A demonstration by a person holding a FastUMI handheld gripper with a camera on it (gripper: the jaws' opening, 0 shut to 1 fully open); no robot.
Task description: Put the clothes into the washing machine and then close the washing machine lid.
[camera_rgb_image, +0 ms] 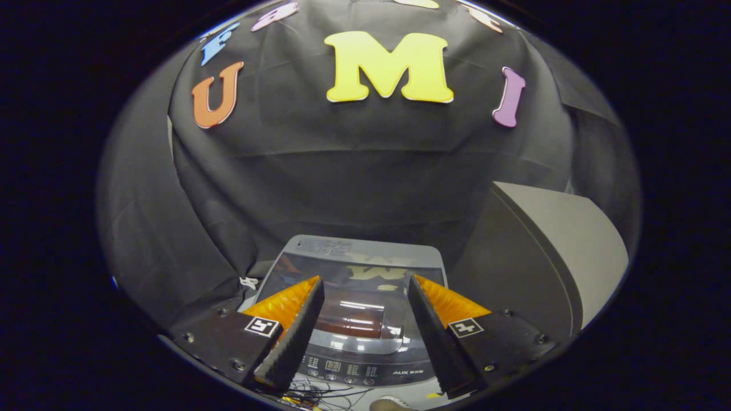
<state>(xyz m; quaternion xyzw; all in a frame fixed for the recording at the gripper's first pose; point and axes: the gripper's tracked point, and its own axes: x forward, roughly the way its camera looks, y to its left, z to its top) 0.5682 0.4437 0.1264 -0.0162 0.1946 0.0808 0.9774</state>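
Washing machine (357,297) below the fingers, glass lid (360,308) down | gripper (365,285) spread wide, empty, hovering above lid | clothes seemingly already inside

A pale floor (420,399) is seen below the fingers, at the foot of the washing machine (360,319), which stands directly on it with its lid shut. A tangle of thin dark cables (320,394) is spread on the floor in front of the machine. Beside the cables, the toe of a light shoe (388,405) is seen resting on the floor.
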